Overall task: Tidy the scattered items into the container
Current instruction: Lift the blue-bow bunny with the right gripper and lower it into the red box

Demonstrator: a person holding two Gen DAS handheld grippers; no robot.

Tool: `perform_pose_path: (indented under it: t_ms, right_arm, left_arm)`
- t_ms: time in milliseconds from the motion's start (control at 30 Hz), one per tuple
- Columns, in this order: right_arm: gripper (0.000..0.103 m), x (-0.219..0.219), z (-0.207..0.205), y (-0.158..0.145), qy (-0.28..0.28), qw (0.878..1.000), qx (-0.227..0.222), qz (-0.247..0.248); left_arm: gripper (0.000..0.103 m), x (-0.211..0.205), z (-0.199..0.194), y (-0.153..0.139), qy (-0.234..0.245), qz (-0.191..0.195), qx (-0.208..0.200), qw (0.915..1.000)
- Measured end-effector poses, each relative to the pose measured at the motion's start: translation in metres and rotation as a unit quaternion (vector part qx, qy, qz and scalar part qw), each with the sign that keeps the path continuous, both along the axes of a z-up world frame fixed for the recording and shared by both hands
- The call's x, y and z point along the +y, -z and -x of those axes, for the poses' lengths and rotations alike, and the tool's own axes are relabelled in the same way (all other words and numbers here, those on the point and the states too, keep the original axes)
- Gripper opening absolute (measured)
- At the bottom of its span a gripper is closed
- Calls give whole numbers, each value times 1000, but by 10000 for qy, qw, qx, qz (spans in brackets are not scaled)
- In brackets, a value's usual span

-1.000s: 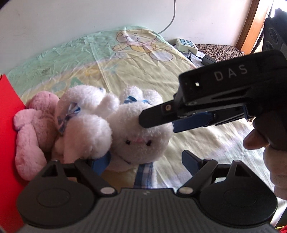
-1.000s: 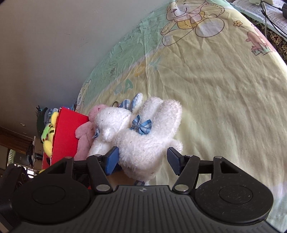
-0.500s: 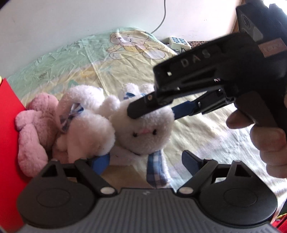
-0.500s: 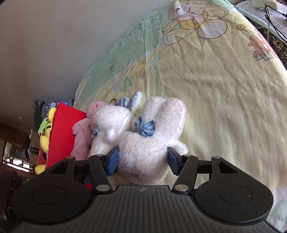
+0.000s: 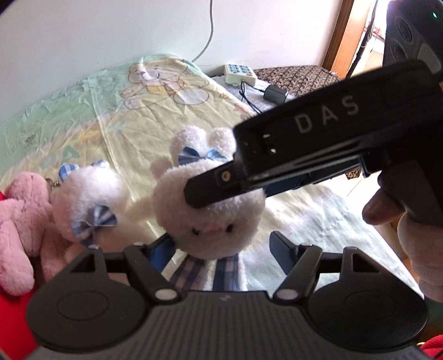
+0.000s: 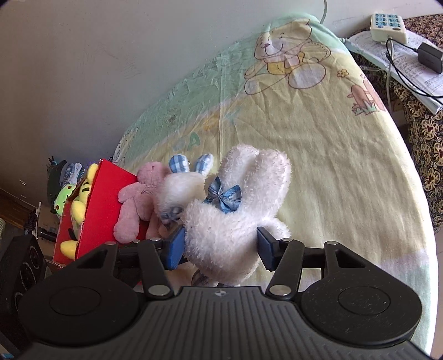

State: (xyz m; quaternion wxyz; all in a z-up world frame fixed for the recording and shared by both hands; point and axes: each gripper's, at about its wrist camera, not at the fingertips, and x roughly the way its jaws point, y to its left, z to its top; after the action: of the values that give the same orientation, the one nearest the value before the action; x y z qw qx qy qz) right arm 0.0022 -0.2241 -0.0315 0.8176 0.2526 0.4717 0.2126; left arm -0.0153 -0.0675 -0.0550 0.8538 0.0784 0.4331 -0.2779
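Observation:
A white plush rabbit with a blue bow [image 6: 229,224] [image 5: 210,210] is lifted off the bed. My right gripper [image 6: 218,246] is shut on its head, pads pressed into the fur on both sides. In the left wrist view the right gripper [image 5: 221,185] reaches in from the right over the rabbit's head. My left gripper [image 5: 221,249] is open just below the rabbit's face, not touching it. A smaller white plush with checked ears [image 6: 180,188] [image 5: 88,193] and a pink plush [image 6: 138,199] [image 5: 19,216] lie against the red box [image 6: 102,210].
The red box holds yellow and green plush toys [image 6: 74,199]. The bed sheet [image 6: 318,155] has a bear print. A white power strip [image 6: 387,25] and a black adapter [image 6: 430,56] lie beyond the bed's far end.
The right gripper has lifted the white rabbit off the bed and away from the other two plush toys. The left gripper stays open below it.

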Motion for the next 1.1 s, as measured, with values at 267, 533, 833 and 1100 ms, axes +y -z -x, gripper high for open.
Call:
perform_pose_path:
  t_ms: [267,533,833,1100]
  right_arm:
    - [57,25,37,-49,71,9961,-839,274]
    - [57,75,50,-85,-5,9918,-1268,147]
    - [57,188,39,-110,-735,9829,-1687,-28]
    - [57,289,26,-107,-1364,9757,-1714,-40]
  left_arm:
    - [73,26,26,-46,-95,518,-486,9974]
    - [73,93,50,-88,-364,1033,-928,9896]
    - [73,206,63,-119,-1160,965,-1380,9789]
    - [73,299,63,-116,-1877,730,-1411,9693]
